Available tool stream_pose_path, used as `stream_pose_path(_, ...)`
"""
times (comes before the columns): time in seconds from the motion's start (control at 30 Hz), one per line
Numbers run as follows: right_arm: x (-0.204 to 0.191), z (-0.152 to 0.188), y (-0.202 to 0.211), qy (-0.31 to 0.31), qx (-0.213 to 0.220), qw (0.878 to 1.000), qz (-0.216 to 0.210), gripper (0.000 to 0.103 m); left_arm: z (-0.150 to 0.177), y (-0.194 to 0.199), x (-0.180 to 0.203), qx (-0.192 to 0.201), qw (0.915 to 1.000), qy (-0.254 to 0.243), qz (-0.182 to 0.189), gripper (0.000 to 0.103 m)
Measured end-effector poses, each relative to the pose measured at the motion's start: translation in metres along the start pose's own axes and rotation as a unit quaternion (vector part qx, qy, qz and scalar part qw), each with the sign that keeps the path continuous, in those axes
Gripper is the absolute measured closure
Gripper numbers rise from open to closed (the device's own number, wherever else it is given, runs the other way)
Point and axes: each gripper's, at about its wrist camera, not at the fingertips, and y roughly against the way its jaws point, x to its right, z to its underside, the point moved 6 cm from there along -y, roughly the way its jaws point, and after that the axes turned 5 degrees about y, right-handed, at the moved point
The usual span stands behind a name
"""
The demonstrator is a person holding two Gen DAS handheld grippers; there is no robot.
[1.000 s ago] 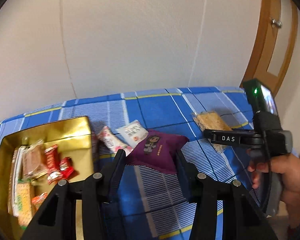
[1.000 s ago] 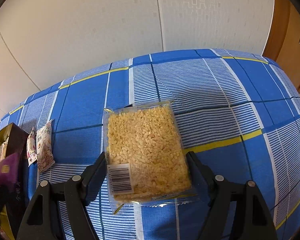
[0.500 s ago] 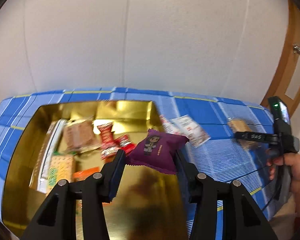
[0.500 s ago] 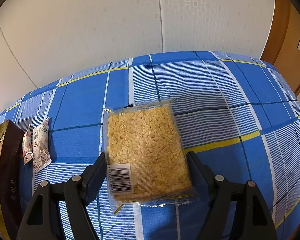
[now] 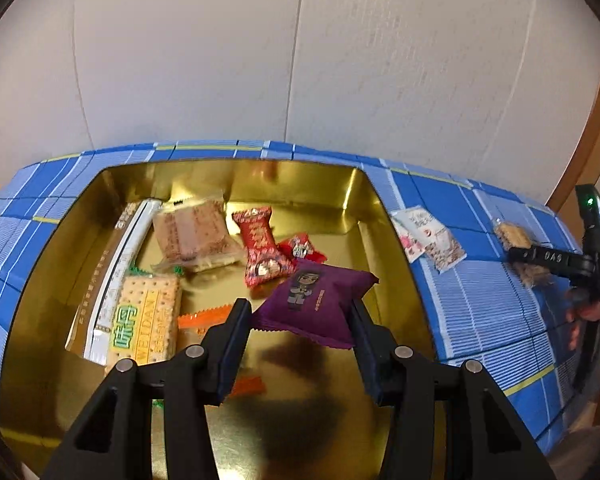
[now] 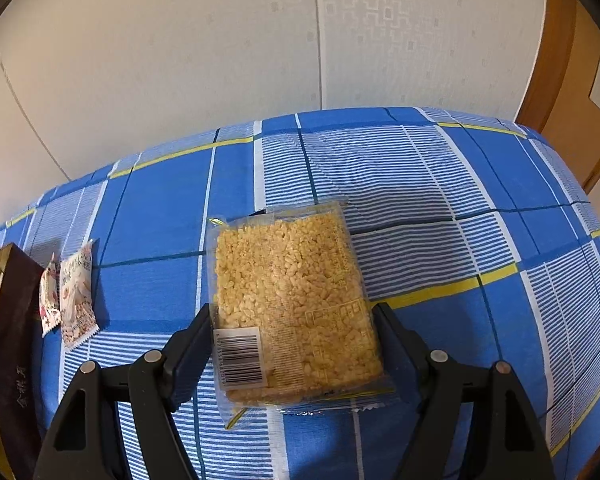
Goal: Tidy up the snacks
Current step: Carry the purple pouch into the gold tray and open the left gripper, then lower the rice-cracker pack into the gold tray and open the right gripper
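Only the left view looks into the gold tin [image 5: 364, 192], where the left claw [image 5: 300, 316] pinches a purple packet [image 5: 316, 304] above perhaps seven snacks. The right claw [image 6: 292, 332] straddles one puffed-rice pack [image 6: 292, 300]; whether it presses is unclear. Two small sachets [image 6: 74, 292] lie beside the tin.

Both wrist views look steeply down, close above the blue checked cloth [image 6: 160, 208], sharing two small packets [image 5: 428, 234].

Left tongs [image 5: 300, 320] pinch a load, tilted downward; right tongs [image 6: 292, 332] straddle theirs, jaws wide.

cloth [image 6: 164, 216]: blue plaid, covers table | wall [image 6: 180, 40]: pale, far behind | door [image 6: 572, 92]: wooden, far right
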Motion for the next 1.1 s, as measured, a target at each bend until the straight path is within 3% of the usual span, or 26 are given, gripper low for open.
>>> stream_pose_path(0.13,0.006,0.000,0.003,-0.021,0.005,1.000,-0.016,0.025,0.006,-0.008,-0.003,-0.017,0.9998,0.005,-0.004,0.053)
stream_pose_path(0.33,0.013,-0.002,0.008,-0.054,0.014,0.998,-0.033,0.025,0.007,-0.009,-0.003,-0.013,0.9998,-0.002,-0.015,0.052)
stream_pose_path(0.6,0.010,-0.013,0.030,-0.066,0.061,0.995,-0.051,0.025,0.006,-0.009,-0.004,-0.016,0.9998,0.005,-0.011,0.052)
stream_pose_path(0.8,-0.017,-0.025,0.048,-0.050,0.093,0.989,-0.100,0.025,0.008,-0.007,-0.002,-0.020,0.9998,0.000,-0.003,0.048)
stream_pose_path(1.1,-0.095,-0.038,0.071,0.001,0.125,0.972,-0.198,0.025,0.009,0.007,0.003,-0.002,0.9998,-0.022,0.001,0.037)
